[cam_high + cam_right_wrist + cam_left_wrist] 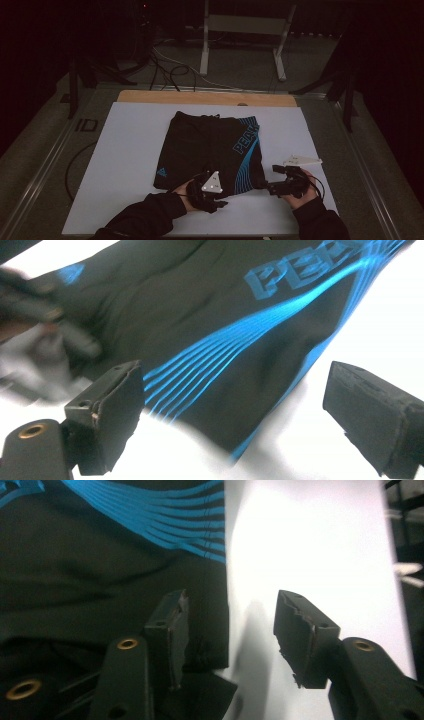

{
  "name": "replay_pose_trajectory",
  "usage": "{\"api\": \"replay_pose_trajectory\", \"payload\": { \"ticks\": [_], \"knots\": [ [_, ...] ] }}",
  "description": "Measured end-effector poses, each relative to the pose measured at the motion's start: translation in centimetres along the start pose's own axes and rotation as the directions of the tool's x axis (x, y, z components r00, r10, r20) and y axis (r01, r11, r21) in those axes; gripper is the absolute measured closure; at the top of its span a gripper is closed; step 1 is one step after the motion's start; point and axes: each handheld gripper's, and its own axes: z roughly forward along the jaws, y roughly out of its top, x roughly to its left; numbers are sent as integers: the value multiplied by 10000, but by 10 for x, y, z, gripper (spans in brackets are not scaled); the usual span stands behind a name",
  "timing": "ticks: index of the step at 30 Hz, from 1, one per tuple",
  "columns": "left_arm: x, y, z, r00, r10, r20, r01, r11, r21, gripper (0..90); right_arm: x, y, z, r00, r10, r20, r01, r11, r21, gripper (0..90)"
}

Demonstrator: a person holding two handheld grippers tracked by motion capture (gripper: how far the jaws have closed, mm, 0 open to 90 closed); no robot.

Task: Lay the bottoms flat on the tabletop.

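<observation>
Black swim shorts (205, 145) with blue stripes and blue lettering lie flat on a white sheet (125, 155). My left gripper (217, 196) sits at the shorts' near hem and points right along it. In the left gripper view the left gripper (232, 605) has its jaws partly apart; one jaw is over the black cloth (90, 580) and the other over the white sheet (310, 545), with the hem edge between them, unpressed. My right gripper (273, 180) is by the shorts' near right corner. In its own view the right gripper (235, 375) stands wide open around the striped hem (210, 365).
The white sheet covers a wooden table whose far edge (205, 98) shows beyond it. Bare sheet lies left and right of the shorts. Cables (167, 67) and a metal stand (240, 35) are on the dark floor behind the table.
</observation>
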Motion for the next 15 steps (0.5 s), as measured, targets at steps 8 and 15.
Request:
{"api": "replay_pose_trajectory", "payload": {
  "ticks": [8,15],
  "knots": [
    [2,-5,5,9981,129,-595,-109,9994,329,716,9,-30,10,9845,-1154,1320,908,9796,1792,322],
    [3,-1,3,9980,219,-598,-208,9996,187,829,9,-25,15,9738,-1576,1637,1265,9745,1854,759]
  ]
}}
